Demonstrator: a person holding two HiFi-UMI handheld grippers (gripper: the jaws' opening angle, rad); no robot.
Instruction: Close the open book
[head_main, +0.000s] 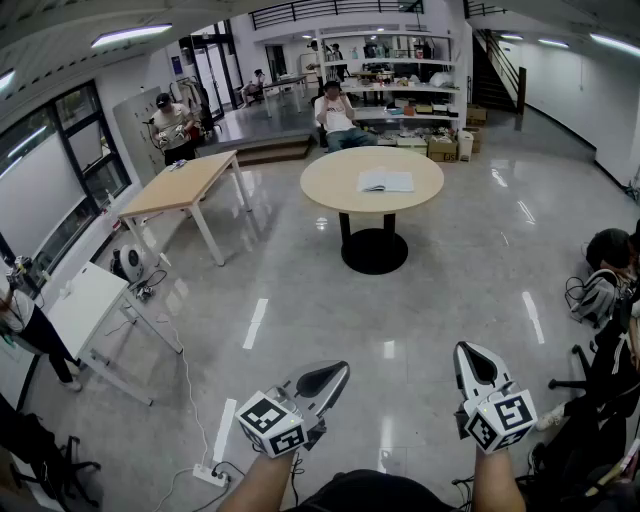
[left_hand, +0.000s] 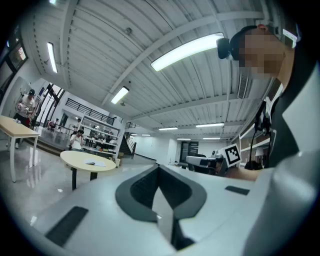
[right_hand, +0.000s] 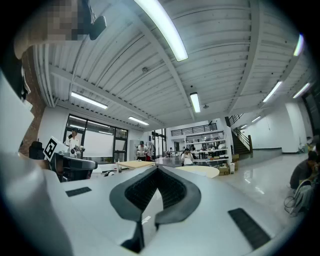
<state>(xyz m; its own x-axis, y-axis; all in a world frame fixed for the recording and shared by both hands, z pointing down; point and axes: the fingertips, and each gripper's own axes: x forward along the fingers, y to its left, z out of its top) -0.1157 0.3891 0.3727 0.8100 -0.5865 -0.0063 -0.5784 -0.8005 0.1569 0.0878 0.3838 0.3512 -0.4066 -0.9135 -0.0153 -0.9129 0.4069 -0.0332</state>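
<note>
A white folding surface (head_main: 95, 298) stands at the head view's nine o'clock edge. A power strip (head_main: 210, 473) lies on the glossy floor (head_main: 300, 290) toward seven o'clock. Farther off, at ten o'clock, a long wooden surface (head_main: 180, 185) sits in front of a standing person in a cap (head_main: 172, 125).

The left tool (head_main: 336, 371) is held level and low in the frame at six o'clock. Its jaws are pressed together with nothing between them, and its own view shows the dark pads meeting at the tip.

Straight ahead at twelve o'clock, well apart from both tools, the open book (head_main: 386, 181) lies flat, pages up, on the round surface (head_main: 330, 195), which stands on a black pedestal base. The book rests just to the three o'clock side of the centre. A seated person (head_main: 335, 115) and stocked shelves (head_main: 400, 90) are behind it.

The right tool (head_main: 472, 352), at five o'clock and likewise level, is also closed and empty. A staircase (head_main: 497, 70) climbs at one o'clock. A grey backpack (head_main: 598, 296) sits beside another person (head_main: 608, 248) at the three o'clock edge.
</note>
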